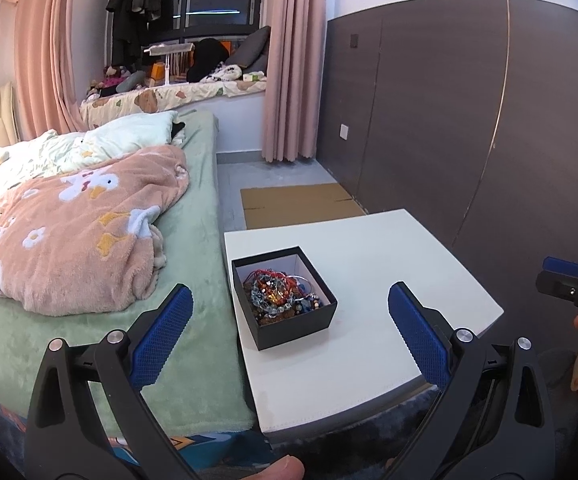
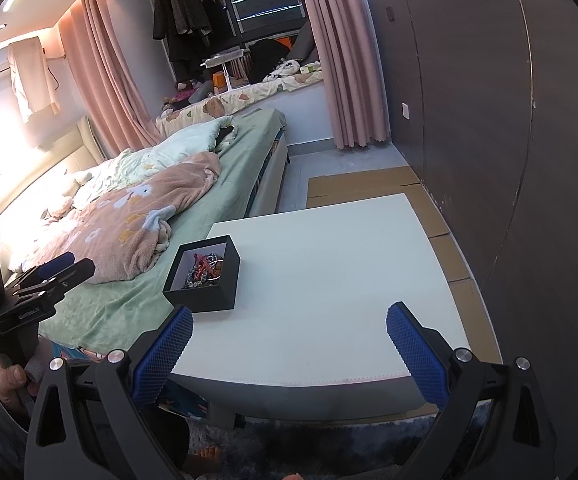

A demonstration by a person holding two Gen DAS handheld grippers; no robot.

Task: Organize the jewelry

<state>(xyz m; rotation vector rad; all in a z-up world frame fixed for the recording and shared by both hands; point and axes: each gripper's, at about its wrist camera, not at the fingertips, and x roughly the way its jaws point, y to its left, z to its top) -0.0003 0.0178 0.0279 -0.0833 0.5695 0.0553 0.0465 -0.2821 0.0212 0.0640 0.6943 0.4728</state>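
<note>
A black open box [image 1: 289,320] stands on the left part of a white table [image 1: 389,264]. It holds a tangle of bead bracelets, red cords and silver bangles [image 1: 279,290]. My left gripper [image 1: 289,300] is open and empty, held back from the table's near edge, with the box between its blue pads. The box [image 2: 209,284] also shows in the right wrist view, near the table's [image 2: 349,264] left edge. My right gripper [image 2: 289,320] is open and empty, over the table's near edge, to the right of the box.
A bed with a green sheet [image 1: 193,216] and a pink blanket [image 1: 69,232] abuts the table on the left. A dark wardrobe wall [image 1: 469,100] stands on the right. Flat cardboard [image 1: 297,204] lies on the floor beyond the table.
</note>
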